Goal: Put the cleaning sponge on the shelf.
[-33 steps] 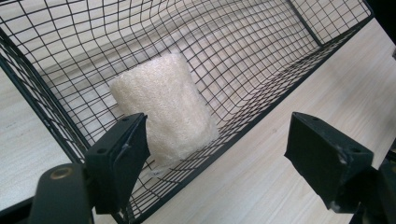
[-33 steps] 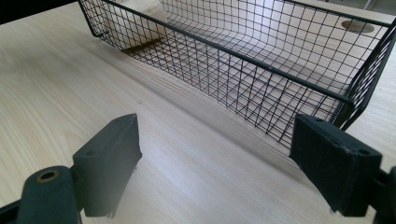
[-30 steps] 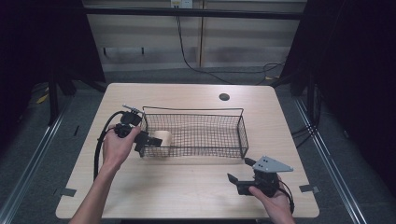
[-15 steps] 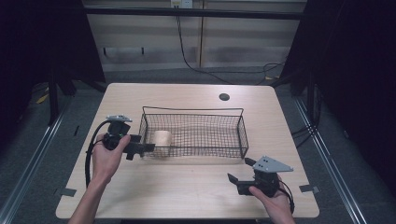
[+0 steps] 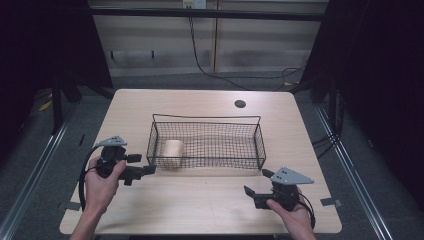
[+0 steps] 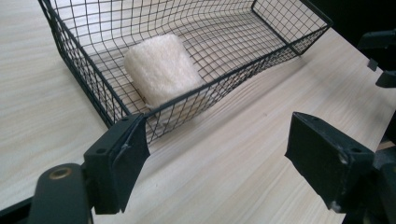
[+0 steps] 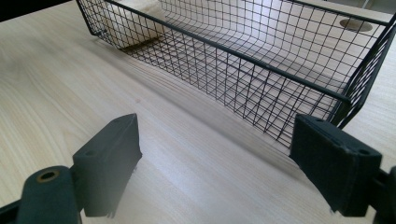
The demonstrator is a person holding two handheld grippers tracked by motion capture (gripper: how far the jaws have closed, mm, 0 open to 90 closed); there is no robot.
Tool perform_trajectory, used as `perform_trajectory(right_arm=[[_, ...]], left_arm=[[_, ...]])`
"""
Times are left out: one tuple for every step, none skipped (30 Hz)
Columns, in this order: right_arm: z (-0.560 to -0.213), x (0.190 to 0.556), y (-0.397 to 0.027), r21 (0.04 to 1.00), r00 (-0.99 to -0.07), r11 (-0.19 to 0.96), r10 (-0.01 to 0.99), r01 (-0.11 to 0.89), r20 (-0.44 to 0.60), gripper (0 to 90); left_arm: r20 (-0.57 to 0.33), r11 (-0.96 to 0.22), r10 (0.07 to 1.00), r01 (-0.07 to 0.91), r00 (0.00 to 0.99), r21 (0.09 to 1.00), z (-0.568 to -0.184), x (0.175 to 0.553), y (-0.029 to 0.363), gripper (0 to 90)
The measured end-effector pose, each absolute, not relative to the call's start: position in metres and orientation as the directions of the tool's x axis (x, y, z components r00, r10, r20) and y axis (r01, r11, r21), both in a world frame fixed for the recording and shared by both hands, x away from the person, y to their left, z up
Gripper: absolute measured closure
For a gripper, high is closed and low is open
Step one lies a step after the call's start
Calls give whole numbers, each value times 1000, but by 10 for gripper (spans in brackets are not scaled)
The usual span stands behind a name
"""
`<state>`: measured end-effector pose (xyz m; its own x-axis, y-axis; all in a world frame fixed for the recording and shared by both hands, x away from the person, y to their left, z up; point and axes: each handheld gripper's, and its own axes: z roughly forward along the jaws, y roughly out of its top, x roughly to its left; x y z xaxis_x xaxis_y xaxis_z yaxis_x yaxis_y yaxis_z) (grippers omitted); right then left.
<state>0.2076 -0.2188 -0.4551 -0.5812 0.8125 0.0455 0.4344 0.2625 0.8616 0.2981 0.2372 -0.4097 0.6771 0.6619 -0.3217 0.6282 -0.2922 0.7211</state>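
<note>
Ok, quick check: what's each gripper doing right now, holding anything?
Left gripper: fingers open, holding nothing, just outside the wire basket near the rolled towel.
Right gripper: fingers open, holding nothing, over the table.

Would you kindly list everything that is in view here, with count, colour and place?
wire basket: one, black, middle of the table.
rolled towel: one, cream-white, inside the basket at its left end.
table: one, light wood, under everything.
cable hole: one, dark, far right part of the tabletop.
wall cable: one, black, hanging behind the table.
left tongs: one, black, jaws apart and holding nothing, just outside the basket's left near corner.
right tongs: one, black with grey top plate, jaws apart and holding nothing, near right of the table.
hands: two, one on each tongs.
</note>
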Motion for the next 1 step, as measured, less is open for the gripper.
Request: perform_trajectory(right_arm=[[-455,208,-219,860,-578,260,815,438,48,157]], left_arm=[[-326,-285,661,627,676,725,-412,295,239,204]])
